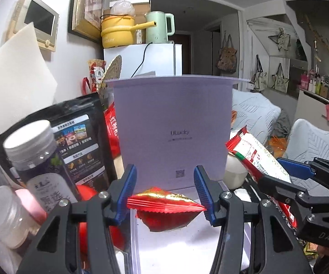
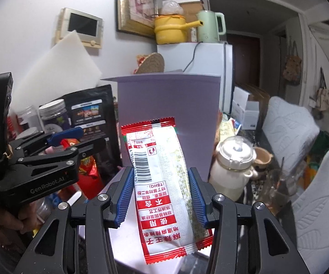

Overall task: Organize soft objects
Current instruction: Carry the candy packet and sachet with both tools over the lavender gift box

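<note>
My left gripper (image 1: 165, 190) is shut on a small red and gold snack packet (image 1: 166, 207), held by its crimped edge above a clear plastic box (image 1: 175, 246). My right gripper (image 2: 161, 195) is shut on a long red and white snack packet (image 2: 164, 182), held upright in front of the tall lavender bin (image 2: 169, 114). That packet also shows in the left wrist view (image 1: 255, 157), with the right gripper (image 1: 301, 178) at the right. The left gripper shows in the right wrist view (image 2: 66, 141) at the left. The bin (image 1: 175, 125) stands straight ahead of the left gripper.
A black pouch (image 1: 73, 141), a dark jar (image 1: 36, 159) and a small clear jar (image 1: 6, 214) crowd the left. A red bag (image 1: 111, 125) leans by the bin. A cream lidded pot (image 2: 232, 166) and a bowl (image 2: 262, 157) stand right. A white fridge (image 1: 155, 59) is behind.
</note>
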`<state>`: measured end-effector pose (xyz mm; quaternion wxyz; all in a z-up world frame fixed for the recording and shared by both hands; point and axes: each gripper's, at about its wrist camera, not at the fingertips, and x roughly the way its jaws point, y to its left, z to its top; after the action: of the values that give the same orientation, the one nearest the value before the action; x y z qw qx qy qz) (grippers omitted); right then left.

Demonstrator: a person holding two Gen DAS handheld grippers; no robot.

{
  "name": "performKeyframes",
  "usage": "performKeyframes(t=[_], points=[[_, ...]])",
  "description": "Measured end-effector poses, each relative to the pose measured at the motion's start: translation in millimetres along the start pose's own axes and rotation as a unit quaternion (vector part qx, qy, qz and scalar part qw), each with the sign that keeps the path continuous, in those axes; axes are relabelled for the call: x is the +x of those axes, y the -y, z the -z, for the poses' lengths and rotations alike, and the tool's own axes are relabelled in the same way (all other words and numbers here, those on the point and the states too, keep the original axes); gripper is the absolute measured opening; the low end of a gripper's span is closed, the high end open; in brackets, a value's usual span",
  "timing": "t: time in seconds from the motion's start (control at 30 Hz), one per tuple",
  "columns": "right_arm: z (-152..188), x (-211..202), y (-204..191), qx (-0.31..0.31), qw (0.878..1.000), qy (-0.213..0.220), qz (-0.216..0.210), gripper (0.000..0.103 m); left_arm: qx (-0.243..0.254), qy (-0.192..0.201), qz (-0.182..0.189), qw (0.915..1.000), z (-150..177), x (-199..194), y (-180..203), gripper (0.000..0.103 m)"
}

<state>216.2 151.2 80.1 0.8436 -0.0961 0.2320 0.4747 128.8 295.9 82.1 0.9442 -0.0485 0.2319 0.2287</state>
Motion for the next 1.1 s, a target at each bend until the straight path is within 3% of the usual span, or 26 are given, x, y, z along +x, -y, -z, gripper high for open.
performKeyframes(t=[0.37,0.63,0.9,1.1], points=[[14.9,60.2,9.9,-0.011,0.998,-0.051,0.041,0.047,0.001,-0.064,0.009,0.9979,21.8,52.9,3.9,0.052],[30.1,87.7,27.7,0.010,0.995,-0.089,0.046,0.047,-0.016,-0.080,0.010,0.9966,31.6,76.9,0.3,0.052],[39.7,104.1,30.3,0.017,0.992,-0.116,0.038,0.047,-0.020,-0.122,-0.003,0.9924,49.5,107.7,-4.9,0.052],[45.9,112.1,26.8,0.016,0.990,-0.133,0.032,0.047,-0.001,-0.155,-0.036,0.9873,60.6,128.2,-0.4,0.052]])
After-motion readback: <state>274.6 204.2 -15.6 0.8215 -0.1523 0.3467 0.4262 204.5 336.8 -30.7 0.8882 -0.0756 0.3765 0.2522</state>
